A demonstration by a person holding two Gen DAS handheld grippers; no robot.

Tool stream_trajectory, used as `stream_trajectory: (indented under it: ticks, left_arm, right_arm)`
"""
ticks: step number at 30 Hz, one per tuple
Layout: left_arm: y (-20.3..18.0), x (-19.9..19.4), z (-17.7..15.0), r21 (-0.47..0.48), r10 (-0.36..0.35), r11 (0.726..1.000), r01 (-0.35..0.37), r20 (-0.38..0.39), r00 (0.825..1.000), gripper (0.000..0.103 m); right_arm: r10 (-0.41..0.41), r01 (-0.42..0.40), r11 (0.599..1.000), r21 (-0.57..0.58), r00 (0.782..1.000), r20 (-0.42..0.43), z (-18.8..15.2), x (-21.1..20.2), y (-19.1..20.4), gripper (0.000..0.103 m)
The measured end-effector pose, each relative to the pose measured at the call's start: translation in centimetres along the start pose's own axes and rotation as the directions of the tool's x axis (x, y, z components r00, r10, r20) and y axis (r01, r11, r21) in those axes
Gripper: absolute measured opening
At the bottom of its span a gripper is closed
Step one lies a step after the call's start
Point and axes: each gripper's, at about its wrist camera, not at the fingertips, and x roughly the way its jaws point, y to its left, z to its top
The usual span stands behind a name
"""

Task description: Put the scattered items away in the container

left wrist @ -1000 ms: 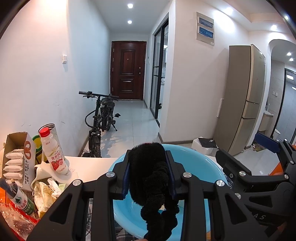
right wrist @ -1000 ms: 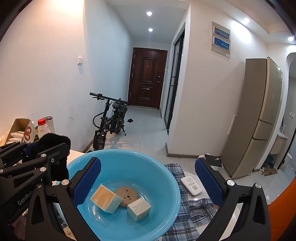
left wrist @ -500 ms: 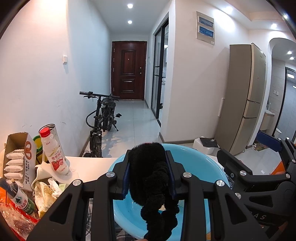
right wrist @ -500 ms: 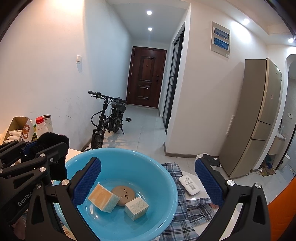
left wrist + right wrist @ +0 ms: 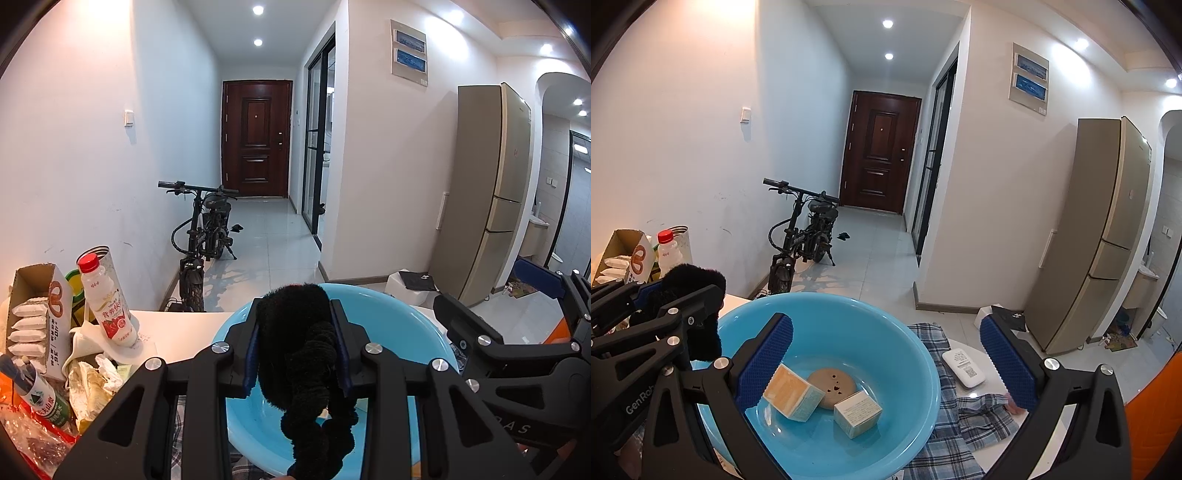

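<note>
My left gripper (image 5: 298, 350) is shut on a black fuzzy item (image 5: 303, 354) and holds it above the near left rim of the blue basin (image 5: 391, 325). The fuzzy item also shows at the left of the right wrist view (image 5: 698, 295). My right gripper (image 5: 886, 354) is open and empty, hovering over the blue basin (image 5: 916, 354). Inside the basin lie two small boxes (image 5: 792, 391) (image 5: 857, 408) and a round tan disc (image 5: 833, 382).
A plaid cloth (image 5: 964, 410) lies under and right of the basin, with a white device (image 5: 964, 369) on it. At the left stand a red-capped drink bottle (image 5: 107, 302), a snack box (image 5: 37, 314), a green bottle (image 5: 40, 395) and wrappers (image 5: 92, 380).
Both grippers have shifted only slightly. The left keeps hold of the black item over the basin and the right stays open.
</note>
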Motion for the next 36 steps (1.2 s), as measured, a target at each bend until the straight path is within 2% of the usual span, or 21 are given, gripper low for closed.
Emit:
stream_trajectory:
  ticks: [7,15,16,17,18,19,20,24,29,36]
  left_arm:
    - [0.0,-0.4,0.1,-0.007,-0.008,1.000,0.009,0.013,1.000,0.031]
    - [0.1,-0.3,0.2,-0.014,-0.010,1.000,0.010,0.004,1.000,0.034]
    - [0.1,-0.2,0.3,-0.016,0.008,1.000,-0.008,-0.001,1.000,0.043]
    - [0.1,-0.1,0.3,-0.017,0.040,0.999,-0.040,-0.004,0.999,0.063]
    - [0.3,0.1,0.3,-0.023,0.085,0.996,-0.085,-0.004,0.996,0.075]
    - [0.6,0.2,0.4,-0.034,0.127,0.991,-0.127,-0.002,0.992,0.099]
    - [1.1,0.3,0.4,-0.049,0.152,0.987,-0.151,0.003,0.988,0.103]
    - [1.9,0.7,0.4,-0.075,0.043,0.996,-0.045,-0.031,0.999,0.102]
    - [1.2,0.6,0.3,-0.045,0.083,0.995,-0.084,-0.024,0.996,0.102]
    - [1.5,0.7,0.1,-0.056,0.073,0.996,-0.074,-0.034,0.997,0.102]
  right_arm:
    - [0.042,-0.042,0.999,0.019,0.999,-0.002,-0.4,0.1,-0.1,0.103]
    - [0.039,-0.039,0.999,0.017,0.999,-0.006,-1.1,0.4,0.0,0.103]
    - [0.035,-0.035,0.999,0.016,0.999,-0.007,-0.9,0.4,0.0,0.103]
    - [0.030,-0.030,0.999,0.014,1.000,-0.008,-1.0,0.5,0.1,0.103]
    - [0.022,-0.022,1.000,0.011,1.000,-0.010,-1.0,0.5,0.0,0.103]
    - [0.010,-0.010,1.000,0.008,1.000,-0.013,-1.1,0.7,0.0,0.103]
    - [0.006,-0.006,1.000,0.009,1.000,-0.016,-1.0,0.7,-0.1,0.103]
    - [0.048,-0.047,0.998,0.052,0.999,-0.018,-1.1,0.5,-0.9,0.103]
    - [0.038,-0.037,0.998,0.044,0.999,-0.011,-1.2,0.1,-0.7,0.103]
    - [0.041,-0.040,0.998,0.045,0.999,-0.010,-1.0,0.1,-0.7,0.103]
